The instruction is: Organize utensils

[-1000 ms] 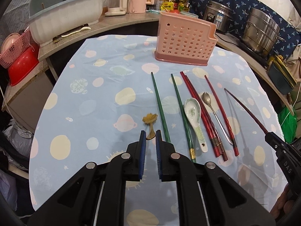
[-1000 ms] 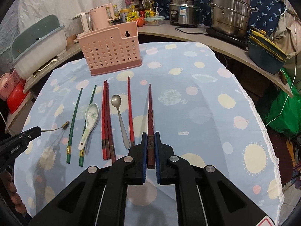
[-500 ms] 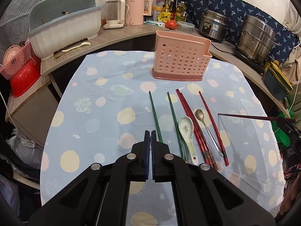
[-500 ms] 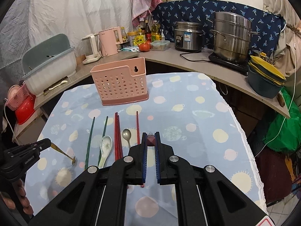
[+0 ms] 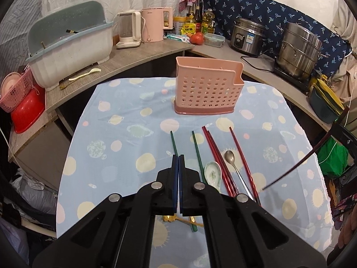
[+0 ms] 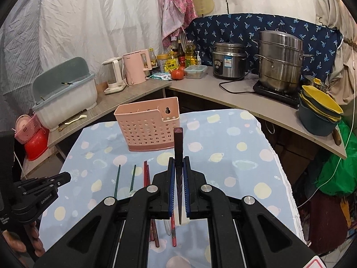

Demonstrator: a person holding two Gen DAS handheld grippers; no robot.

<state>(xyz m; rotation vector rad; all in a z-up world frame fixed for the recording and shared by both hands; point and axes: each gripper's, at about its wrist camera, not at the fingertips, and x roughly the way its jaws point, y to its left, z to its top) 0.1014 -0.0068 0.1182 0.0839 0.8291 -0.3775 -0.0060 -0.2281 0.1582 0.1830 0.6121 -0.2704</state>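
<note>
The right gripper (image 6: 178, 189) is clamped on a dark red chopstick (image 6: 179, 147); the left gripper (image 5: 178, 178) is closed, apparently pinching a small gold utensil (image 5: 176, 218) largely hidden beneath it. Either slim piece could pivot or slip if carried carelessly. The pink perforated holder (image 5: 208, 89) stands beyond the utensils left on the tablecloth (image 5: 116, 134) and appears empty.
</note>
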